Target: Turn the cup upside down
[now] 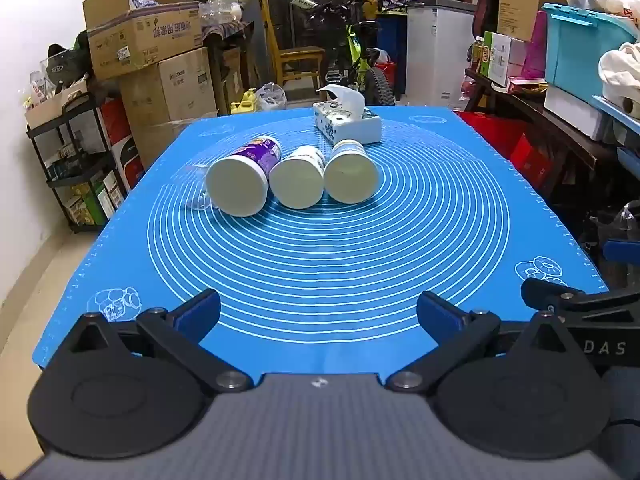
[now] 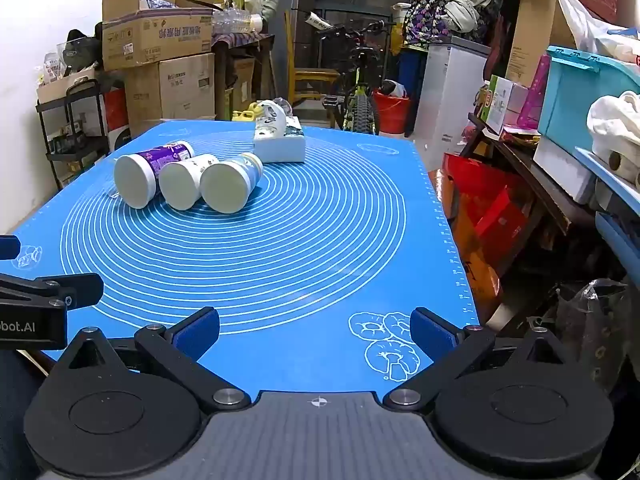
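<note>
Three paper cups lie on their sides in a row on the blue mat (image 1: 320, 264), wide ends toward me: a purple cup (image 1: 240, 178) on the left, a white cup (image 1: 298, 178) in the middle and a white cup (image 1: 352, 172) on the right. They also show in the right wrist view: purple (image 2: 140, 178), middle (image 2: 184, 184), right (image 2: 228, 184). My left gripper (image 1: 319, 314) is open and empty near the mat's front edge, well short of the cups. My right gripper (image 2: 316, 330) is open and empty at the mat's (image 2: 320, 256) front right.
A tissue box (image 1: 348, 122) stands behind the cups, also seen in the right wrist view (image 2: 280, 140). A clear plastic item (image 1: 196, 196) lies left of the purple cup. Cardboard boxes (image 1: 148, 40), a black shelf (image 1: 72, 160), a bicycle (image 1: 360, 60) and cluttered shelves (image 1: 580, 80) surround the table.
</note>
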The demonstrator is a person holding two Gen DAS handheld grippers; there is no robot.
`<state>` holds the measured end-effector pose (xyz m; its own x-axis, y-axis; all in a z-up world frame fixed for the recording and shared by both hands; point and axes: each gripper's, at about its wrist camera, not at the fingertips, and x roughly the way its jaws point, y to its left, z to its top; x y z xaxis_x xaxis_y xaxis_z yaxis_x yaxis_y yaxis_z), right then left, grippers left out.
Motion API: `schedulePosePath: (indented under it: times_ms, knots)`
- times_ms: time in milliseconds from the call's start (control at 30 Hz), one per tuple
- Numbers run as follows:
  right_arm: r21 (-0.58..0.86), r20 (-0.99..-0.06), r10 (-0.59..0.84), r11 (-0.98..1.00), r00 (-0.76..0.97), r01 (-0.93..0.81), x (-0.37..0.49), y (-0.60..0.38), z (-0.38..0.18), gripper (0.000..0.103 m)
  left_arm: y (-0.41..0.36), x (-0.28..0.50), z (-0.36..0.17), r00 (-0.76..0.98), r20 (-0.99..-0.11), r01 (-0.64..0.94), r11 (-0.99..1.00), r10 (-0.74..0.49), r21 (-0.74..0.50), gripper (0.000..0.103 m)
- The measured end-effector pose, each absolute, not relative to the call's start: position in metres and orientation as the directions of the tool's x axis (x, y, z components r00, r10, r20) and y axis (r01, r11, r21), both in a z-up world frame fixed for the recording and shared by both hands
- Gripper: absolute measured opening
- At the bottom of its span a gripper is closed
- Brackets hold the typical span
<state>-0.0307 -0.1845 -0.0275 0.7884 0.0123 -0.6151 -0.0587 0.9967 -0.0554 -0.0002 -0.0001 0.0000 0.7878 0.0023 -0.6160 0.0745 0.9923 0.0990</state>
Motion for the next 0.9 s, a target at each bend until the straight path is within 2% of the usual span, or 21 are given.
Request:
schedulePosePath:
  times_ms: [333, 900]
  knots:
    - [-0.057, -0.612, 0.015, 0.996, 0.791, -0.064, -0.031, -0.185, -0.027, 0.101, 0.003, 0.008, -0.009, 0.750, -0.662, 0.055, 0.997, -0.006, 0.053, 0.103]
    - [-0.057, -0.605, 0.018, 0.996, 0.796, -0.066, -0.035, -0.184, -0.026, 0.101, 0.010, 0.005, -0.005, 0.755, -0.656, 0.050, 0.997, 0.000, 0.057, 0.103]
